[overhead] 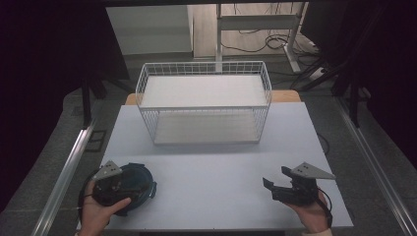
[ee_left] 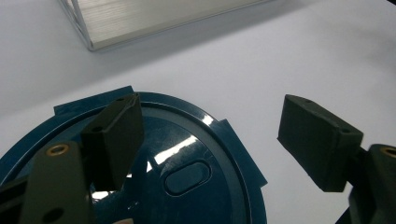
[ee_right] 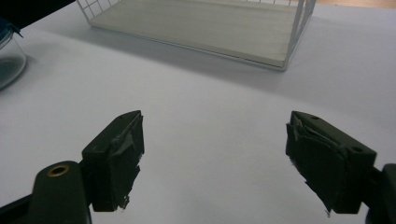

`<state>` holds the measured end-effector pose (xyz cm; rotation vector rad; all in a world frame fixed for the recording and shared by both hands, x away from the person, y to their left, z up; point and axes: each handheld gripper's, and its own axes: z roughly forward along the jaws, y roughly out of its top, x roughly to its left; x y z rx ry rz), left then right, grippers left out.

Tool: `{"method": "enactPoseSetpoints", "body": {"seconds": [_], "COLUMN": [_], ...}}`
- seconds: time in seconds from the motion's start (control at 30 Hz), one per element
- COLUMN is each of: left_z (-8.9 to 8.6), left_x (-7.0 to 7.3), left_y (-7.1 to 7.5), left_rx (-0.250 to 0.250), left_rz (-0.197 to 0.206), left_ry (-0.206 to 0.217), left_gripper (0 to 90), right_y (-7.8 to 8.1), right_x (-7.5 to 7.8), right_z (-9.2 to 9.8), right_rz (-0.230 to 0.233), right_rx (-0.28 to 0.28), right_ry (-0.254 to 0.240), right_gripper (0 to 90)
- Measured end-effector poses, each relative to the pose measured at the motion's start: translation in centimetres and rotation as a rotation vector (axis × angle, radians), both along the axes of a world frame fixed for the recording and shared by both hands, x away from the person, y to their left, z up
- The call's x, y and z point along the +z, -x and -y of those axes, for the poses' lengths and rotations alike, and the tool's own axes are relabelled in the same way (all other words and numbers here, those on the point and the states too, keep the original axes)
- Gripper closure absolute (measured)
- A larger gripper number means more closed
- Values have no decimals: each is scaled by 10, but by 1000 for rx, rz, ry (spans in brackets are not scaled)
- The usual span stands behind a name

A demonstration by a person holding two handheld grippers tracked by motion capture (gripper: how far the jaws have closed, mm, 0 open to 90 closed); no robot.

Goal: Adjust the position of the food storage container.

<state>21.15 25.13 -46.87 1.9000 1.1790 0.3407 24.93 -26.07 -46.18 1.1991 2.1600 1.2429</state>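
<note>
One round container with a dark blue lid (overhead: 136, 183) sits at the near left corner of the pale table (overhead: 211, 162), just under the left gripper (overhead: 129, 186); in the left gripper view the lid (ee_left: 187, 177) shows glossy, with clip tabs at its rim and an oval dimple near the middle; one black jaw hangs above the lid's surface and the other stands out past its rim over bare table, so the jaws straddle the edge, spread wide and pressing on nothing (whether the inner jaw touches the lid I cannot tell); the person's left hand (overhead: 101, 209) grips the tool from below; well apart, at the near right of the table, the right gripper (overhead: 276, 183) is held in the right hand (overhead: 310, 216), pointing leftward, its jaws parted with only bare table between them; beyond both, at the table's far middle, stands a white wire basket (overhead: 204, 103) with two pale shelves; the right gripper view catches the container's clear wall (ee_right: 9, 60) at its left edge.
</note>
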Motion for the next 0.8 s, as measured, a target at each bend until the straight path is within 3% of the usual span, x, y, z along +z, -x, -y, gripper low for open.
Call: {"method": "enactPoseSetpoints", "body": {"seconds": [0.47,0.8], "left_z": [-5,-28], "left_x": [3,8], "left_y": [2,11], "left_rx": [13,70], "left_rz": [3,10], "left_ry": [2,-14], "left_gripper": [222,223], "right_y": [-3,-4], "right_x": [-5,-6], "right_z": [3,5], "right_rz": [-23,-32], "right_rx": [0,-2], "right_ry": [6,10], "right_gripper": [220,226]}}
